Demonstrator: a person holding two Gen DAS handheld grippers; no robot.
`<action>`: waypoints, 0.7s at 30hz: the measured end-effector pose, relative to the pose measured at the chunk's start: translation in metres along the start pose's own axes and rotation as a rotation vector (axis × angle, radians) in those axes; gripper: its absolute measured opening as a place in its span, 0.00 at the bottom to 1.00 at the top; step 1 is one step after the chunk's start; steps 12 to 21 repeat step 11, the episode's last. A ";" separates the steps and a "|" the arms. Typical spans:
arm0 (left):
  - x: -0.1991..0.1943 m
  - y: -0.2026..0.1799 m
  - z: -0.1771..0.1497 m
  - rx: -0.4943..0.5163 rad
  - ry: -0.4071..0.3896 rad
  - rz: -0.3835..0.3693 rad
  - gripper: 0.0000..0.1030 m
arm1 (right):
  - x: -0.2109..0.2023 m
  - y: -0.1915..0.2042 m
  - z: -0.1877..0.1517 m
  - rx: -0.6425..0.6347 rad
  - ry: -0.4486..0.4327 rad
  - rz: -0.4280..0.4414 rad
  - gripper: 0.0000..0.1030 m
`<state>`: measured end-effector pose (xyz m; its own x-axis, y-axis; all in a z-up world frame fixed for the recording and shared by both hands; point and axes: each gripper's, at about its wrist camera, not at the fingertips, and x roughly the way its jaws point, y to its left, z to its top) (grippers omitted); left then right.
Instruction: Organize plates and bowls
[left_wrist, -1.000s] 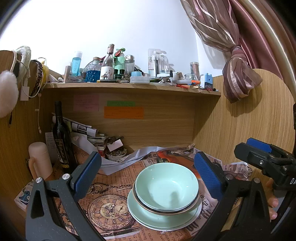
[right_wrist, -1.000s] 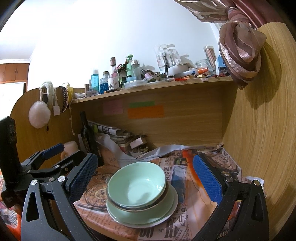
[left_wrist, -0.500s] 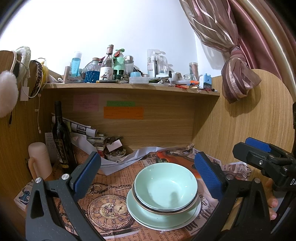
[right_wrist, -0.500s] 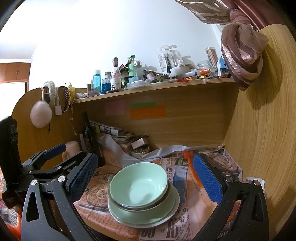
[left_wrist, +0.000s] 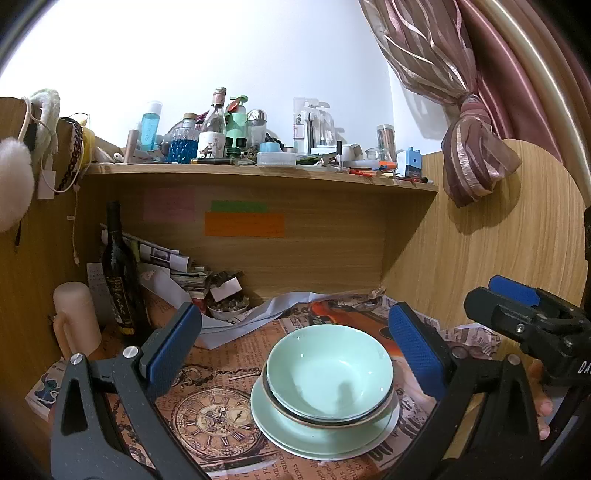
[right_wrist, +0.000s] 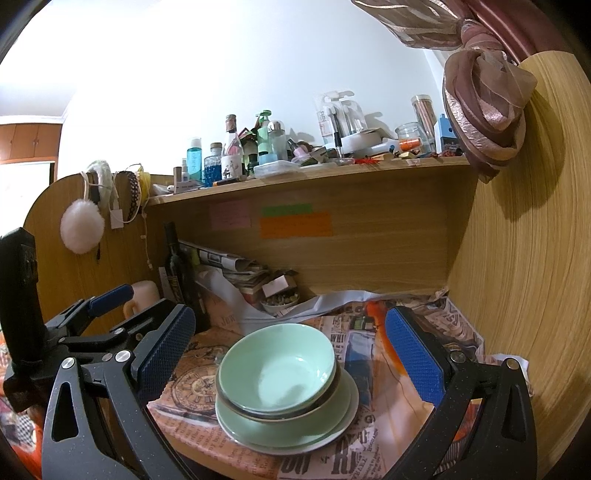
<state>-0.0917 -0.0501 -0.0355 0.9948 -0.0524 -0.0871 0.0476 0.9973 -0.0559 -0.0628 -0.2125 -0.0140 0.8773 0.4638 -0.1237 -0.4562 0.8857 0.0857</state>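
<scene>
At the far left of the desk (left_wrist: 122, 347), a cream mug (left_wrist: 75, 325) stands beside a dark wine bottle (left_wrist: 120, 273), both upright against the wooden side panel. Behind them, folded newspapers (left_wrist: 162, 254) and a small dish of trinkets (left_wrist: 227, 309) lie against the back wall. The left claw (left_wrist: 295, 354) is spread wide and grips nothing; its blue pads (left_wrist: 171, 347) flank the crockery without touching it. At the centre, on printed paper covering the desk, sits the stack: a pale green bowl (left_wrist: 328, 371) nested in a second, dark-rimmed bowl (left_wrist: 321, 419), which rests on a pale green plate (left_wrist: 295, 434) with a white plate (left_wrist: 354, 453) beneath. The right claw (right_wrist: 295, 354) is likewise spread wide and empty, with the stack between and beyond its pads (right_wrist: 413, 360). In the right wrist view the left claw (right_wrist: 122, 314) appears at the left, near the stack. Above, a shelf (left_wrist: 258, 171) carries bottles and jars. At the right, a tied curtain (left_wrist: 476, 155) hangs over the wooden panel.
</scene>
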 end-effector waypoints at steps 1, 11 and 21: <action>0.000 0.000 0.000 0.000 0.000 0.003 1.00 | 0.001 0.000 0.000 0.000 0.001 0.000 1.00; 0.000 -0.001 -0.001 0.006 0.004 -0.007 1.00 | 0.006 -0.008 -0.004 0.006 0.017 0.005 1.00; 0.000 -0.001 -0.001 0.006 0.004 -0.007 1.00 | 0.006 -0.008 -0.004 0.006 0.017 0.005 1.00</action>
